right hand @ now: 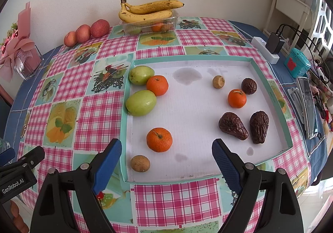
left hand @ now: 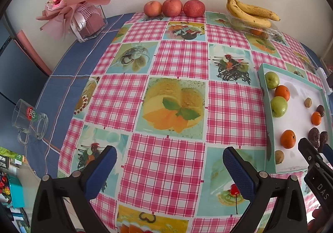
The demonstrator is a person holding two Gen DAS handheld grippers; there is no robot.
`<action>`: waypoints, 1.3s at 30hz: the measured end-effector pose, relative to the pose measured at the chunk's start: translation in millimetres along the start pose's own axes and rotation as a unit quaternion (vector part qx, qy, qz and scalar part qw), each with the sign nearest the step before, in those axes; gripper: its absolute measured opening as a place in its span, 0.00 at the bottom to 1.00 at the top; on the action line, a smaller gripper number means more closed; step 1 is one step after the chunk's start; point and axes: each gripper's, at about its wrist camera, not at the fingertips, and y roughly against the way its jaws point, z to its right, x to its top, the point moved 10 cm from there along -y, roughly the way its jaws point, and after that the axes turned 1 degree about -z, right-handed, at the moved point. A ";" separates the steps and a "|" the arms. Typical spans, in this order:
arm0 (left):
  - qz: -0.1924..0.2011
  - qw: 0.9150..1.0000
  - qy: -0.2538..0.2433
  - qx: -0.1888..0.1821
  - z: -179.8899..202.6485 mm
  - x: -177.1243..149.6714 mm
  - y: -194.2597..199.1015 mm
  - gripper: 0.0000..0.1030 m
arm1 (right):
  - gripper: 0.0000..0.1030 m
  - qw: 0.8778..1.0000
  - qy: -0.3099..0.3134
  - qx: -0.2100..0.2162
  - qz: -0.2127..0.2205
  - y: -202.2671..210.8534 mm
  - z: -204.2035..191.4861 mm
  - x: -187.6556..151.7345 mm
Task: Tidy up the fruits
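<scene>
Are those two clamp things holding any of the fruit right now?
No. The left gripper and the right gripper are both open with nothing between their fingers; the nearest orange lies untouched in the tray.

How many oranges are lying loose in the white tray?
3. One orange sits between the two green fruits at the left, one is at the right beside a dark wrinkled fruit, one lies near the front. None seems hidden.
</scene>
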 end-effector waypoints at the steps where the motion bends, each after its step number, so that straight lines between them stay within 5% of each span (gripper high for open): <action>1: 0.000 1.000 0.000 0.000 0.1 0.0 0.0 1.00 | 0.86 1.000 0.000 0.000 0.000 0.0 0.0 0.2; 39: -0.008 1.000 0.013 0.021 -10.9 -3.6 -3.6 1.00 | 0.86 1.000 0.001 -0.004 -0.006 -2.0 2.1 -1.7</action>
